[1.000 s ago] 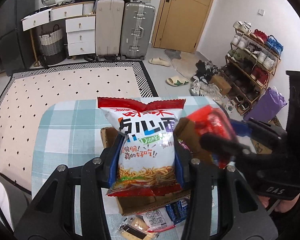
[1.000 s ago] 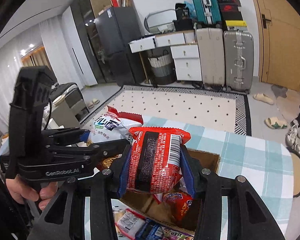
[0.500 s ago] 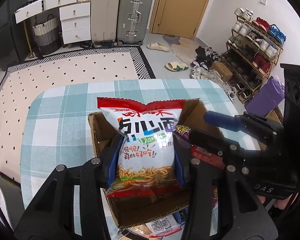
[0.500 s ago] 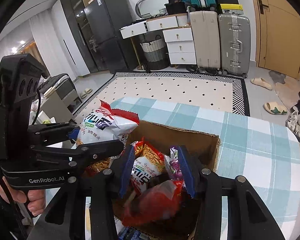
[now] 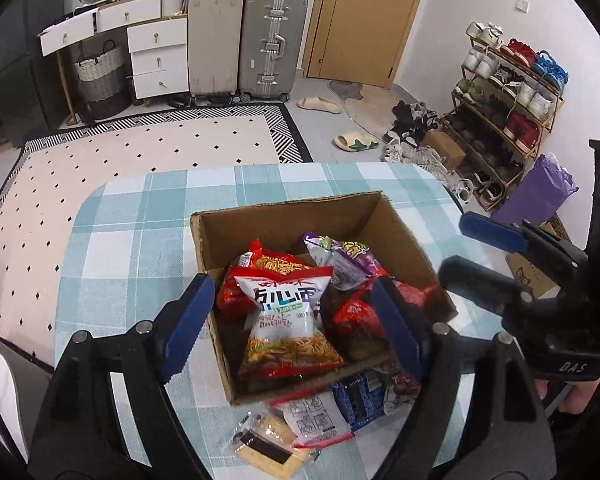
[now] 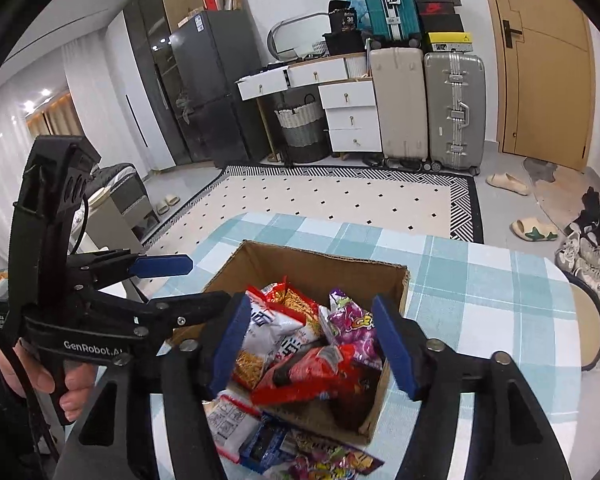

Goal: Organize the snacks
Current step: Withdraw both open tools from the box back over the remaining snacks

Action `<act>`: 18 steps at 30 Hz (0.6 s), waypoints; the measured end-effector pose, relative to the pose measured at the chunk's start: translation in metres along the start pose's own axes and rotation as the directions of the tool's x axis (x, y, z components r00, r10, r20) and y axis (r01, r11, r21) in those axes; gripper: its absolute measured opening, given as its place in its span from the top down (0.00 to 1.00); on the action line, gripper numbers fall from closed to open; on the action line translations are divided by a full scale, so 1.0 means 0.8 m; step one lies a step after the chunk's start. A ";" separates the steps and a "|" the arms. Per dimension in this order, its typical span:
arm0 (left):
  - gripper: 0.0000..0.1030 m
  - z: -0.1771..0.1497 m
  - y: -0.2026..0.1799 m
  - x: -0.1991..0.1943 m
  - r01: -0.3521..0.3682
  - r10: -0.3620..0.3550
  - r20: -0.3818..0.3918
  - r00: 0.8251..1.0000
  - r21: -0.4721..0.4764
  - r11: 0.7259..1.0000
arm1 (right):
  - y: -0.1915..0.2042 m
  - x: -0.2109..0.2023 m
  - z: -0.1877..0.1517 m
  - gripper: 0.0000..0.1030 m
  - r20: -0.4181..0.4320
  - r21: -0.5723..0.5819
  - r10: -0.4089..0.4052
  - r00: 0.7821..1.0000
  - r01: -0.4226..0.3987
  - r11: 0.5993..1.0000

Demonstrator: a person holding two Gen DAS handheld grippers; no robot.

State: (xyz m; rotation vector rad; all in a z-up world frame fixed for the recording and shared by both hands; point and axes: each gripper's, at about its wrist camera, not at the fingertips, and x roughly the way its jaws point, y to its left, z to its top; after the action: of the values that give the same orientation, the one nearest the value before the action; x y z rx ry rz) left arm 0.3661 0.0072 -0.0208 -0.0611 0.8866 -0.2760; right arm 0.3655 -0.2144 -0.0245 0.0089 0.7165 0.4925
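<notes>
On the checked tablecloth [image 5: 132,240] stands one cardboard box [image 5: 284,220] holding two noodle bags, one purple bag [image 5: 346,258] and one red packet [image 6: 320,368]. Left gripper [image 5: 290,330] has just let go; the white noodle bag [image 5: 286,320] lies in the box between its parted jaws, untouched. Right gripper [image 6: 314,344], jaws just spread too, hangs empty above the red packet.

Diamond-dotted rug [image 5: 140,160], suitcases [image 5: 272,44], wooden door [image 5: 364,20], shoe rack [image 5: 504,92].

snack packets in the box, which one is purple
The purple packet near the cardboard box's far side; the other packets there are red or white noodle bags.
</notes>
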 end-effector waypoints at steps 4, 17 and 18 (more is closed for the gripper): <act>0.23 -0.019 -0.006 -0.037 -0.023 0.023 0.052 0.998 0.003 1.000 | 0.007 -0.038 -0.016 0.25 0.047 -0.006 -0.010 0.999 0.010 1.000; 0.17 -0.115 -0.025 -0.147 -0.028 0.043 0.229 0.973 -0.070 0.997 | 0.073 -0.168 -0.103 0.11 0.277 -0.052 0.022 0.960 -0.008 0.999; 0.16 -0.118 -0.028 -0.152 -0.030 0.046 0.234 0.971 -0.071 0.997 | 0.078 -0.176 -0.109 0.11 0.289 -0.052 0.028 0.957 -0.014 0.999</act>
State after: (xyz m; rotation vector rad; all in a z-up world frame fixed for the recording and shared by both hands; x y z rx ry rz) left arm 0.2154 0.0239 0.0150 -0.1358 0.6601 -0.1983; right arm 0.1927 -0.2342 0.0083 0.0412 0.4169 0.5167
